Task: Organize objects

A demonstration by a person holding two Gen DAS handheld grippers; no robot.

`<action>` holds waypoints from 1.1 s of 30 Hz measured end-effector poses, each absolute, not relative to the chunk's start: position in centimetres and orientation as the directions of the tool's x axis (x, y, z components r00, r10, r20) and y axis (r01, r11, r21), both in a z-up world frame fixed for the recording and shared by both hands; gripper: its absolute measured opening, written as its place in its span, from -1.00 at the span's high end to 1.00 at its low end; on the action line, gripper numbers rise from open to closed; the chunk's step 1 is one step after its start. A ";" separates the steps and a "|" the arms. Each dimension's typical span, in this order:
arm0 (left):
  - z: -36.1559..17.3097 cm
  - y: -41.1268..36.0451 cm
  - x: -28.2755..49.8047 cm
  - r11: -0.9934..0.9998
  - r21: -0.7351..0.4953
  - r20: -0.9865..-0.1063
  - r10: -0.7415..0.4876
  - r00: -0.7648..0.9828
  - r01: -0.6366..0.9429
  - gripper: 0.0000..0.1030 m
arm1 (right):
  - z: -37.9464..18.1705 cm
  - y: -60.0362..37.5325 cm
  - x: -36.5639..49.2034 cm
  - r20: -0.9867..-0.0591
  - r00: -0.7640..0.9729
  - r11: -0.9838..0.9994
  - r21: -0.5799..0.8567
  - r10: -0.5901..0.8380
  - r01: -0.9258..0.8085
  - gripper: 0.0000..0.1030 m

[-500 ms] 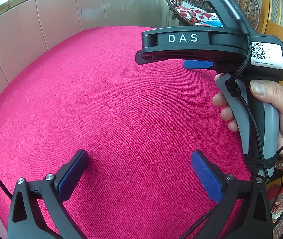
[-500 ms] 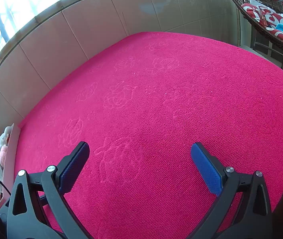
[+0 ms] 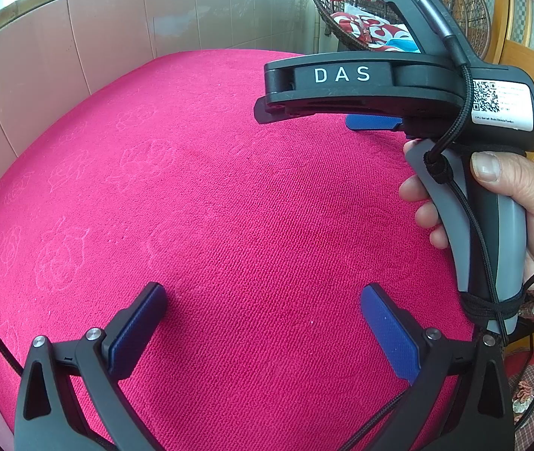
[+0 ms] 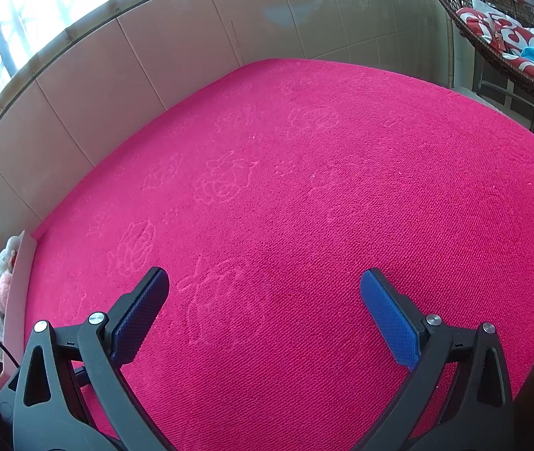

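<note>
Little has moved: our left tongs (image 3: 263, 323) and right tongs (image 4: 265, 312) still gape wide over the pink cloth (image 4: 304, 206). We see no objects between either pair.

So basically the whole middle of both views is this bright magenta carpet-like cover (image 4: 304, 225) with faint rose outlines pressed into the pile. Behind it runs a low wall of big pinkish-beige tiles (image 4: 176, 56), curving across the upper left of the frame, and above that are windows (image 4: 0, 37) blown out with daylight, so everything's lit pretty evenly. Upper right there's a dark wicker hanging chair (image 4: 492, 30) with a red-and-white patterned cushion (image 3: 368, 28) and something light blue lying on it. Far right edge of the left view shows a yellowish wooden door (image 3: 526, 60).
</note>
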State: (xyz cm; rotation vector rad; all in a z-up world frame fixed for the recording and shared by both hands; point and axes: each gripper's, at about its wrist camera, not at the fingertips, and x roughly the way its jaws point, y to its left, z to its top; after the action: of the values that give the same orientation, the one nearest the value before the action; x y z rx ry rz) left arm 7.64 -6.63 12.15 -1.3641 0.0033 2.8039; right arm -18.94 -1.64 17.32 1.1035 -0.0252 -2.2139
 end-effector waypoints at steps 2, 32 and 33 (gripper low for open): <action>12.1 -6.6 7.7 -1.000 -0.008 -0.787 0.020 -0.617 -0.022 -1.00 | 17.3 -1.5 -19.0 -0.705 -0.429 -0.784 0.296 -0.565 0.546 -1.00; 12.6 -8.4 8.0 -1.000 -0.008 -0.787 0.018 -0.616 -0.018 -1.00 | 22.2 -0.9 -13.0 -0.471 -0.623 -0.751 0.146 -0.625 0.644 -0.99; 13.0 -8.8 8.3 -1.000 -0.008 -0.787 0.018 -0.616 -0.018 -1.00 | 22.0 -0.9 -13.2 -0.477 -0.617 -0.750 0.152 -0.626 0.644 -0.99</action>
State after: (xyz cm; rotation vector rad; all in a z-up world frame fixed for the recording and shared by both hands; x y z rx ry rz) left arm 8.30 -8.76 13.01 -1.3671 0.0009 2.8064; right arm -13.18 -0.91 22.02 0.6686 0.0449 -2.3246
